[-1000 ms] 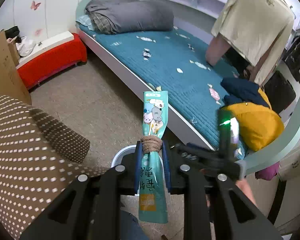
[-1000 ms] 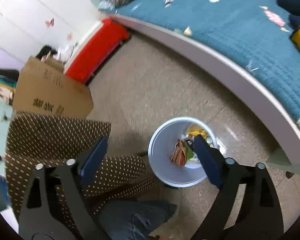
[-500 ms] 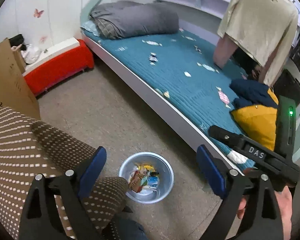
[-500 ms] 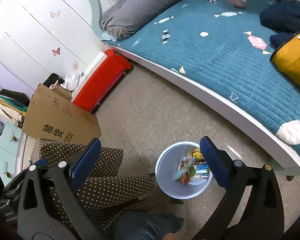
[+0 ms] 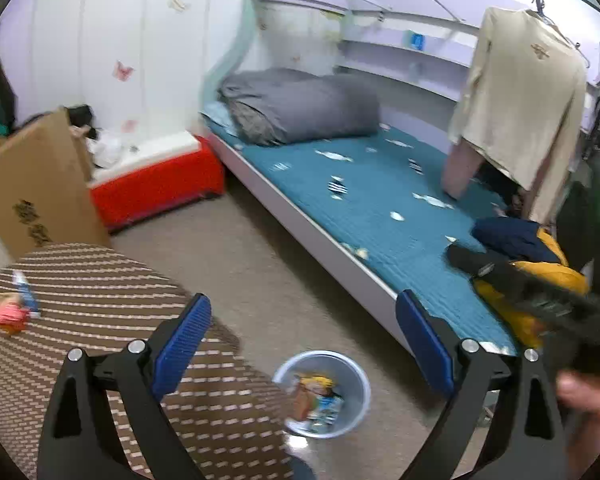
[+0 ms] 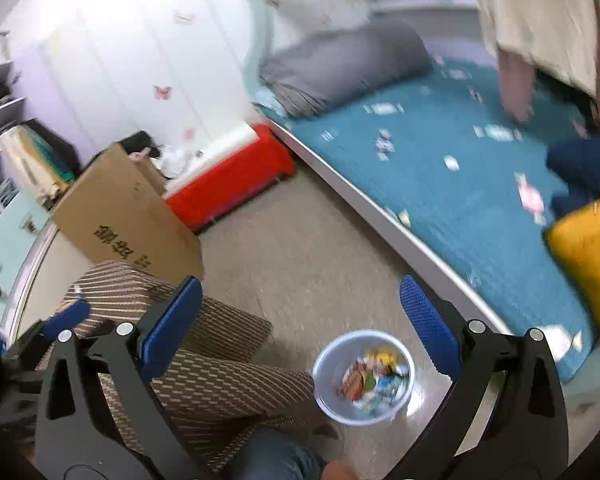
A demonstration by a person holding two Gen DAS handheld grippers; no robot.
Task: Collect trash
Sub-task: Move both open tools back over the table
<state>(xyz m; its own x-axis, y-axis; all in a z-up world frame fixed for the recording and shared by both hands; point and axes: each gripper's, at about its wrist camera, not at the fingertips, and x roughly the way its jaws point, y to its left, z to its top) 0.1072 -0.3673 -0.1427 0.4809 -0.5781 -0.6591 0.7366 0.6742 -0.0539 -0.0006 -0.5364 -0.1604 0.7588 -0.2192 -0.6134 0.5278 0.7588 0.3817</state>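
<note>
Both the left gripper (image 5: 302, 338) and right gripper (image 6: 300, 320) are wide and empty. Blurry wrappers fill the bin (image 6: 324, 364).

Each black plastic claw, the left claw (image 5: 302, 336) and the right claw (image 6: 300, 320), has angular arms with silver screws and ribbed blue pads; blue denim trousers (image 6: 272, 460) show below.

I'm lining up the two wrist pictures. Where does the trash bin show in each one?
Left wrist view: the trash bin sits low, just right of centre, on the floor between the tool's fingers.
Right wrist view: the trash bin sits low, right of centre, beside the dotted cloth.
Shared landmark: the red box at the head of the bed.
</note>
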